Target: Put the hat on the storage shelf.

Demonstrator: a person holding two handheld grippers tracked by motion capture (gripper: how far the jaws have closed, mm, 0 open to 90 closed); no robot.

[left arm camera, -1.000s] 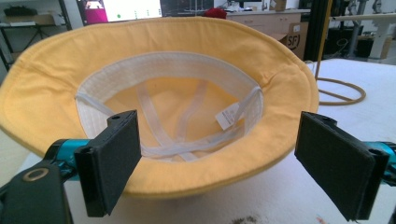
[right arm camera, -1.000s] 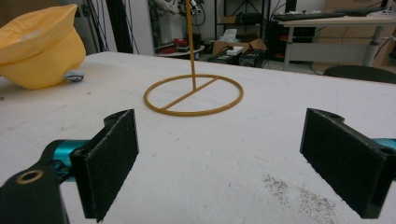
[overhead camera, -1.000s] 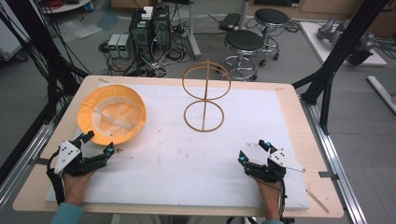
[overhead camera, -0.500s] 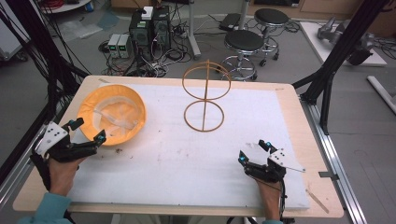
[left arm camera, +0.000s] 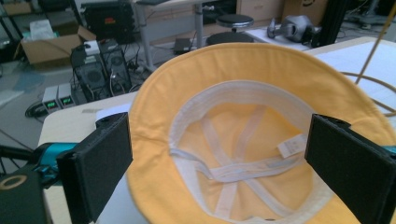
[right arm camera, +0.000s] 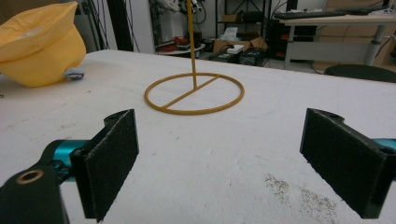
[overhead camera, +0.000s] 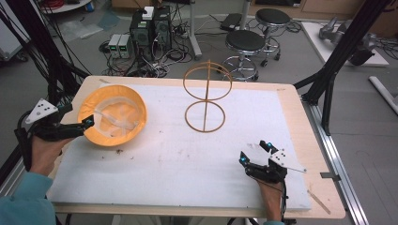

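So there's a yellow bucket hat (overhead camera: 112, 121) sitting upside down on the left side of the worktop (overhead camera: 291, 101), opening facing up, so you can see the white inner band and seam tapes plus a little white label inside. It's on the white foam sheet (overhead camera: 169, 164) that covers most of the worktop, with its left edge out near the sheet's left border.

The left tongs (overhead camera: 87, 124) come in from the left at the hat's near-left rim. From the left gripper view the jaws are spread wide, one on each side of the brim's near edge, and the hat (left arm camera: 243, 140) sits between them. Can't tell whether either pad is actually touching the fabric.

The right tongs (overhead camera: 253, 152) are down at the near right of the foam sheet, well apart from the hat. In the right gripper view the jaws are wide too, with nothing between them, just bare foam with some dark crumbs.

In the middle toward the far side stands a thin wire stand (overhead camera: 206, 96): a flat ring on the sheet, an upright rod, and another ring on top. In the right gripper view the hat (right arm camera: 39, 44) is far left and the stand's base ring (right arm camera: 194, 93) is dead ahead.
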